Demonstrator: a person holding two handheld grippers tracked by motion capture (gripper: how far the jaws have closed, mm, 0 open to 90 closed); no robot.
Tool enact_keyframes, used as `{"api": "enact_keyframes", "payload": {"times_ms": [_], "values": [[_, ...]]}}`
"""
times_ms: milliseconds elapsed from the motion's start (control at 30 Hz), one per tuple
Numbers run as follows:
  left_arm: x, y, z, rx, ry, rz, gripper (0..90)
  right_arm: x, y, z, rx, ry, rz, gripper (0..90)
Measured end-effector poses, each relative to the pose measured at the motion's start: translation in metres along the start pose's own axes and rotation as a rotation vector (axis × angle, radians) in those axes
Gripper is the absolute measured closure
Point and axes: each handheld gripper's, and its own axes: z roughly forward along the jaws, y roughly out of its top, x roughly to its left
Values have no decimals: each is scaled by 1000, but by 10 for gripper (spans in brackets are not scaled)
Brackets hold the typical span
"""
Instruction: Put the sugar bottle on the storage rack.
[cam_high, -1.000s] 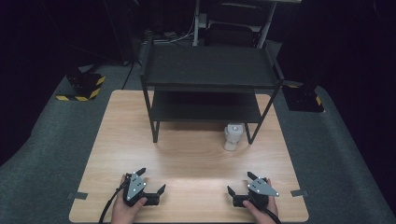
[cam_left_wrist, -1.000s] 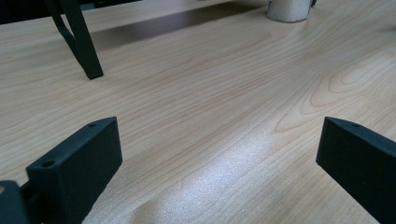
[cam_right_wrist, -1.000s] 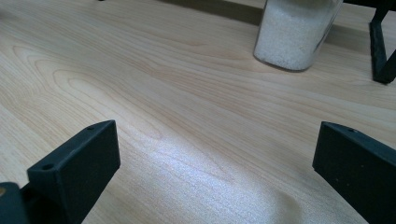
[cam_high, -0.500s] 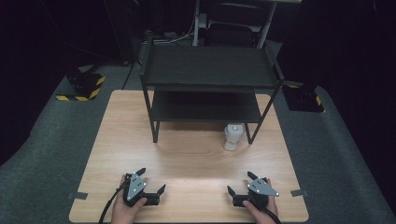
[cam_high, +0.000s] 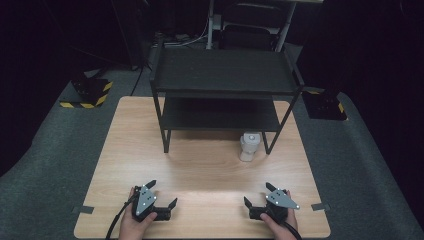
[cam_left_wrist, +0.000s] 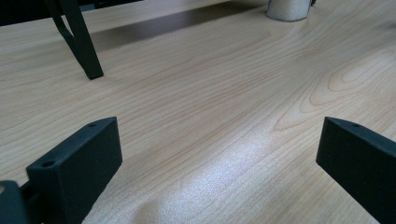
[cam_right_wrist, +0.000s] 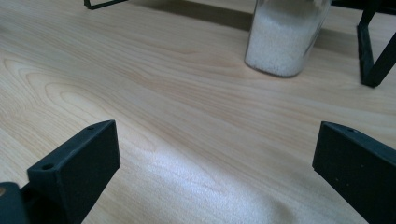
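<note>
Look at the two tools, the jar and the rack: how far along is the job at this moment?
Nothing looks done: the jar of white grains stands on the table beside the black rack's front right leg, untouched. Nothing is in hand: the left tool and right tool rest at the near edge, jaws wide apart and empty. Reaching, gripping and moving the jar likely remain.

No legible text, label or number (anywhere here)
</note>
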Motion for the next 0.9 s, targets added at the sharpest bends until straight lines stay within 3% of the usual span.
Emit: {"api": "enact_keyframes", "payload": {"times_ms": [567,900], "values": [[0,-1,-1,-7,3,0,5,-1,43,-1,-50,-45,-7,4],[0,-2,-1,-12,-2,-4,5,-2,66,21,-63,-83,13,4]]}}
